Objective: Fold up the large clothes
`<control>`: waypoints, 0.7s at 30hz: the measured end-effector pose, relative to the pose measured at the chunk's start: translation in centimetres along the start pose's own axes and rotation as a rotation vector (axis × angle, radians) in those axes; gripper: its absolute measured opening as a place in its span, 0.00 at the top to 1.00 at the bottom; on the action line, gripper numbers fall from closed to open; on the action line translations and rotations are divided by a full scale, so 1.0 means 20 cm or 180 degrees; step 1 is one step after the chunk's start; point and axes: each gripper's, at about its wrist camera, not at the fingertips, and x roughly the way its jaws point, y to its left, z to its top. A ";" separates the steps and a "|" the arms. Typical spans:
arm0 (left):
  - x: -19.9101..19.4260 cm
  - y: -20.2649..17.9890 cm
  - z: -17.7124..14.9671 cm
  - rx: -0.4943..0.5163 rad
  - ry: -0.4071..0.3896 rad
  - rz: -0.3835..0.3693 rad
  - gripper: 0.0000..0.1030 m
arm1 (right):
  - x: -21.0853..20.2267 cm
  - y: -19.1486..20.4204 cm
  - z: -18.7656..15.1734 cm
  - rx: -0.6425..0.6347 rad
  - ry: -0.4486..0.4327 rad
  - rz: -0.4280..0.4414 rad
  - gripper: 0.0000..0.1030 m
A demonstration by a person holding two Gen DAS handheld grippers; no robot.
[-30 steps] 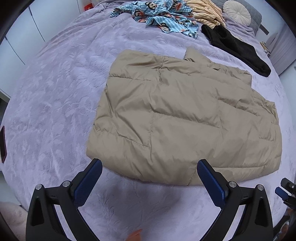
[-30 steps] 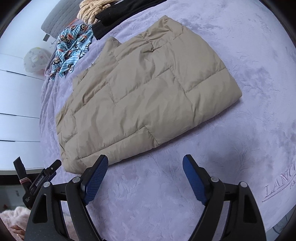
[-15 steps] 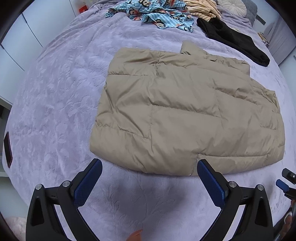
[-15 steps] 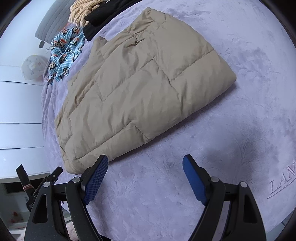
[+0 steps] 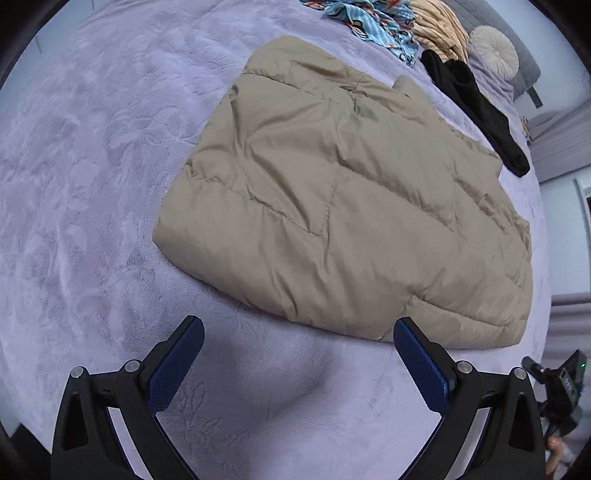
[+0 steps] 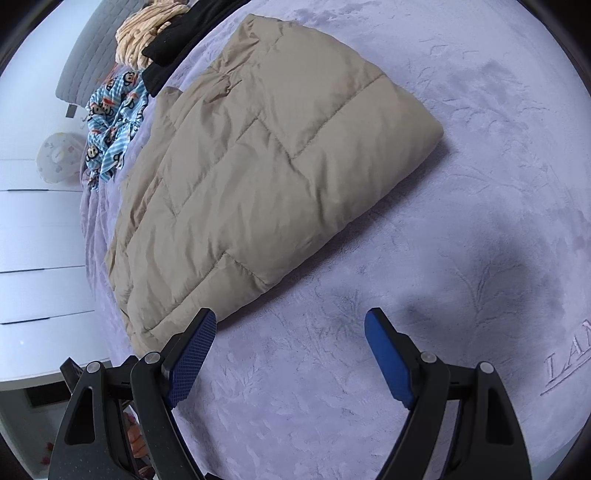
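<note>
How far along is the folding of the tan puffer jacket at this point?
Done: the tan puffer jacket lies as a compact, layered rectangle on the lilac bedspread. In hand: nothing; the left gripper and right gripper hover short of its near edge, jaws wide apart and empty. Left: possibly one more fold, plus the monkey-print garment, black garment and striped garment heaped beyond.

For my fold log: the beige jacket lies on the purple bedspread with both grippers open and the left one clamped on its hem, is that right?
Not quite. The left gripper holds nothing: the left wrist view shows it open, short of the jacket. The right gripper is open too, over the bedspread.
</note>
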 end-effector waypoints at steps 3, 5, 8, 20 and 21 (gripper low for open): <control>0.02 0.11 0.00 -0.0222 0.0003 -0.0213 0.00 | 0.01 -0.05 0.02 0.0087 -0.0013 0.0059 0.17; 0.05 0.16 -0.01 -0.0314 0.0020 -0.0271 0.00 | 0.03 -0.07 0.04 0.0136 0.0001 0.0103 0.17; 0.11 0.22 -0.04 -0.0439 0.0064 -0.0333 0.00 | 0.07 -0.10 0.06 0.0200 0.0025 0.0179 0.17; 0.04 -0.05 0.24 0.0503 -0.0739 0.0564 0.00 | 0.00 0.28 0.28 -0.0739 -0.0591 -0.0289 0.47; 0.11 -0.05 0.28 0.0524 -0.0676 0.0664 0.00 | 0.03 0.31 0.32 -0.0776 -0.0570 -0.0380 0.55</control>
